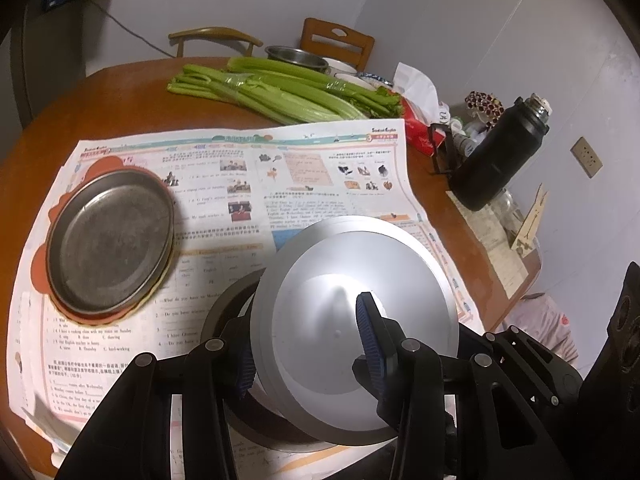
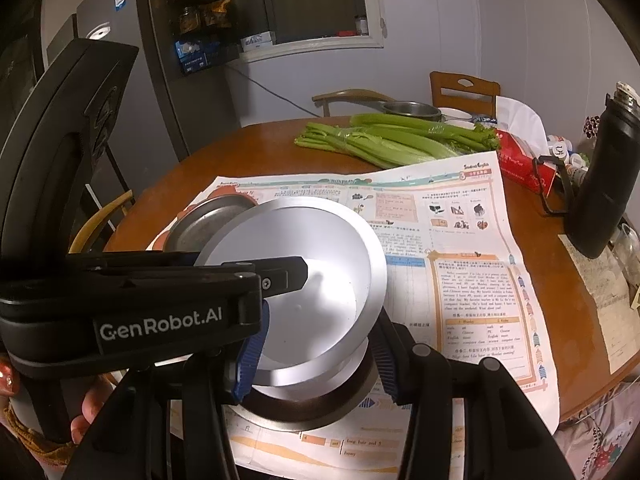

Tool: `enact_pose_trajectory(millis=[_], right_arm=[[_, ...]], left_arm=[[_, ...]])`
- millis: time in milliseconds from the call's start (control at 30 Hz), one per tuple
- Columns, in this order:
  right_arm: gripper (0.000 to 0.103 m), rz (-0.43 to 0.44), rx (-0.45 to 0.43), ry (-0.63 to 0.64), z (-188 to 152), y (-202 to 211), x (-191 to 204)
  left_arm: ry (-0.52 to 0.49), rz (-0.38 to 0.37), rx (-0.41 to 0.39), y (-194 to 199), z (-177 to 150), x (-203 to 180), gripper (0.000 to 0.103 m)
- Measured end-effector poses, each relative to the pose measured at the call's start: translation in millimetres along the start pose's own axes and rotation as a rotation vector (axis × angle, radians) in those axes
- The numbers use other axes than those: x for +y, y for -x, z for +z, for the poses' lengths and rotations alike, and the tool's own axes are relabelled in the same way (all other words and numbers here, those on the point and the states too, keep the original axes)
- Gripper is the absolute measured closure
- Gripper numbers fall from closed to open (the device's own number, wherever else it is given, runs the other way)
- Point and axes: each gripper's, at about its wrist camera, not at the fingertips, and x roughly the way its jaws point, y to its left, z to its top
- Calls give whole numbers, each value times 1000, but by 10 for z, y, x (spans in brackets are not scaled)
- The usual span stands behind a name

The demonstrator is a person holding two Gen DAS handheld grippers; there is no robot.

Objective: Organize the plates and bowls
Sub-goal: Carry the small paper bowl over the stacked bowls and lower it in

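Observation:
A silver bowl (image 1: 352, 280) hangs tilted over a darker metal bowl (image 1: 224, 312) that stands on the newspaper (image 1: 320, 168). My left gripper (image 1: 308, 352) is shut on the silver bowl's near wall, one blue pad inside and one outside. In the right wrist view my right gripper (image 2: 316, 364) is shut on the silver bowl (image 2: 312, 272) at its near rim, above the dark bowl (image 2: 312, 408). The left gripper's finger (image 2: 294, 272) reaches into that bowl from the left. A worn metal plate (image 1: 108, 240) rests on an orange dish to the left.
Celery (image 1: 280, 92) lies across the far side of the round wooden table (image 1: 120, 96). A steel bowl (image 1: 296, 58) and white dishes stand behind it. A black flask (image 1: 500, 156) and a red tissue box (image 1: 420, 128) are at the right edge. Chairs stand behind.

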Motion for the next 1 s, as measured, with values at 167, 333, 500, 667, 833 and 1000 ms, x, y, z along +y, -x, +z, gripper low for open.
enact_pose_trajectory(millis=[167, 333, 500, 667, 833, 1000], right_arm=[[53, 4, 20, 3, -60, -72, 1], [53, 5, 32, 3, -97, -119, -9], [53, 7, 47, 9, -123, -178, 4], [53, 6, 57, 14, -131, -236, 13], [53, 4, 67, 15, -143, -279, 24], [53, -1, 69, 19, -148, -297, 32]], left_arm=[[8, 11, 15, -86, -59, 43, 57], [7, 22, 20, -143, -87, 64, 57], [15, 28, 28, -206, -103, 116, 57], [14, 33, 31, -242, -101, 140, 57], [12, 36, 32, -263, -100, 157, 57], [10, 39, 31, -275, -100, 163, 57]])
